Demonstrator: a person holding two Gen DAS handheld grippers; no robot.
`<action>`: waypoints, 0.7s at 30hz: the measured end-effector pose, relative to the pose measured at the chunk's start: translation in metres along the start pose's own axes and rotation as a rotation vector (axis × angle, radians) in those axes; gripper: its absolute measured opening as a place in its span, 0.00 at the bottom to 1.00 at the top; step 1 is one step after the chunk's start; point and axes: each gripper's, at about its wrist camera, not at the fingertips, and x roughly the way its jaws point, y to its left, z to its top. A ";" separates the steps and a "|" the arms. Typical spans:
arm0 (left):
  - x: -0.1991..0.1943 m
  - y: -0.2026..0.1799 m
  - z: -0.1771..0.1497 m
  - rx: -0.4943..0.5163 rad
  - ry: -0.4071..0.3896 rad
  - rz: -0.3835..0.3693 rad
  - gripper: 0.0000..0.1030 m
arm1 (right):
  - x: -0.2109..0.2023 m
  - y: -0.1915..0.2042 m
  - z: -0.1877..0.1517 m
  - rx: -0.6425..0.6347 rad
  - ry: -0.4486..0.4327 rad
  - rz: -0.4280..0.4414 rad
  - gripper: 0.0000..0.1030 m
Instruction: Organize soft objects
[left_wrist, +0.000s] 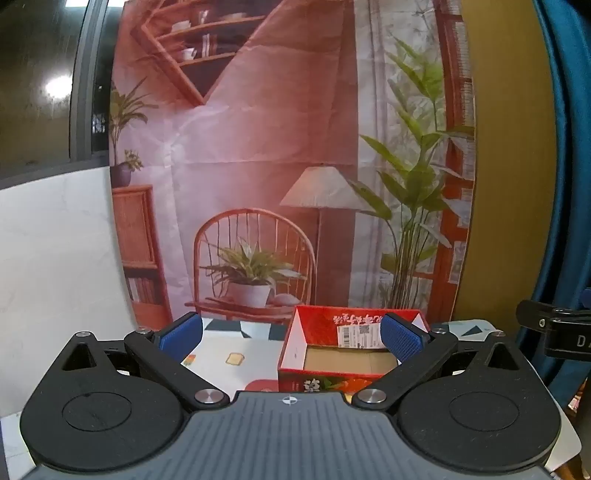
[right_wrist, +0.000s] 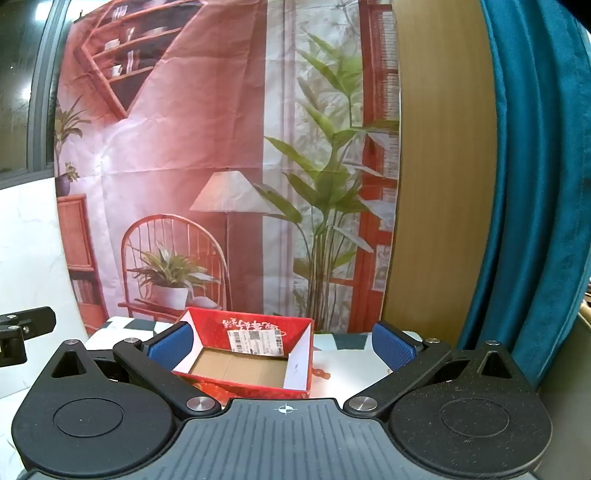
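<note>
An open red cardboard box (left_wrist: 343, 354) with a bare brown floor and a white shipping label stands on the patterned table; it also shows in the right wrist view (right_wrist: 255, 358). My left gripper (left_wrist: 291, 338) is open and empty, its blue pads (left_wrist: 183, 336) wide apart, above and in front of the box, which sits toward its right finger. My right gripper (right_wrist: 282, 343) is open and empty, the box between its pads and toward the left one. A small red thing (right_wrist: 320, 373) lies right of the box. No soft objects are in clear view.
The table (left_wrist: 255, 350) has a white cloth with printed shapes, among them a yellow toast picture (left_wrist: 235, 359). A printed room backdrop (left_wrist: 280, 166) hangs behind it. A blue curtain (right_wrist: 535, 184) hangs at the right. The other gripper's black body shows at each view's edge (left_wrist: 554, 332).
</note>
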 end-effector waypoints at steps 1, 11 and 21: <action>-0.007 -0.003 -0.004 0.011 -0.043 0.003 1.00 | 0.000 0.000 0.000 0.002 -0.002 0.001 1.00; -0.004 0.004 -0.006 0.010 -0.013 0.015 1.00 | 0.000 -0.001 0.000 0.001 -0.004 -0.003 1.00; -0.002 0.001 -0.004 0.023 -0.020 0.018 1.00 | 0.000 -0.002 0.000 0.004 -0.003 -0.003 1.00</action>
